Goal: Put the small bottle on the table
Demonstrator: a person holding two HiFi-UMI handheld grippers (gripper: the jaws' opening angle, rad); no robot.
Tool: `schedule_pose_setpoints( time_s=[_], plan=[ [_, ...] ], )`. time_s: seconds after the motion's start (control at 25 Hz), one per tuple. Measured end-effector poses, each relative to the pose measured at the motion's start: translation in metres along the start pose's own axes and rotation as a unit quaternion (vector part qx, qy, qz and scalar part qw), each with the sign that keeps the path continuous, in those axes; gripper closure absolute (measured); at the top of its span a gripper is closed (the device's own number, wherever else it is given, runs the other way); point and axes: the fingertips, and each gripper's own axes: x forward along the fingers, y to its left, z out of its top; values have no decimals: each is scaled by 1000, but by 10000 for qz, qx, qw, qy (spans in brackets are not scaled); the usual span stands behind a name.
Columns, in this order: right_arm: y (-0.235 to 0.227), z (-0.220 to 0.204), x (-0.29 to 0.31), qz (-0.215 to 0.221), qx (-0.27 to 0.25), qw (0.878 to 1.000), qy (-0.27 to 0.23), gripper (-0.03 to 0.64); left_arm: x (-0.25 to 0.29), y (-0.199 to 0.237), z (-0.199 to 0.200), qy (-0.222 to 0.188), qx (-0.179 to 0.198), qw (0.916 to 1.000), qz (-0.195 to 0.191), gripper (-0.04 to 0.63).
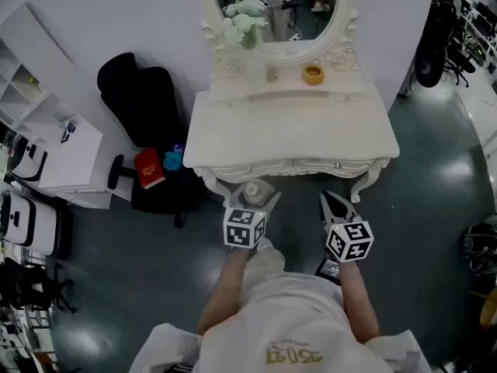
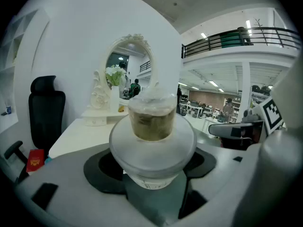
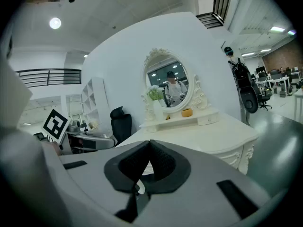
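White dressing table [image 1: 295,130] against white wall [image 1: 140,14], grey floor [image 1: 435,208]

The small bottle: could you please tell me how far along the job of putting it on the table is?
Done: the small bottle is picked up, clamped in the left gripper. In hand: it is held in front of the table, short of its front edge. Left: carry it over the table, set it down and let go. The right gripper is shut and empty.
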Motion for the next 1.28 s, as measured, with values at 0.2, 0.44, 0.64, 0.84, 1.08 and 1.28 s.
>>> schedule_pose_setpoints(
  time_s=[0.2,0.44,0.64,0.84,1.08,1.28],
  plan=[
    [0,-3,-11,41,-64,10000,21,604,-3,-8,-4,-43,-58,10000,47,245],
    [-5,-3,-22,109,75,9999,15,603,-7,-18,-4,-83,-54,9999,95,245],
    [-19,-5,-28,-133,127,9998,30,603,-6,-12,-4,-33,-81,9998,206,245],
    [-36,-8,-14,-195,169,9996,68,603,16,-3,-5,69,-114,9997,224,245],
    [-71,-3,28,-281,186,9992,202,604,74,24,8,160,-219,9995,183,245],
    [-112,12,70,-547,220,9977,324,603,138,43,30,304,-211,9993,-12,245]
  ],
)
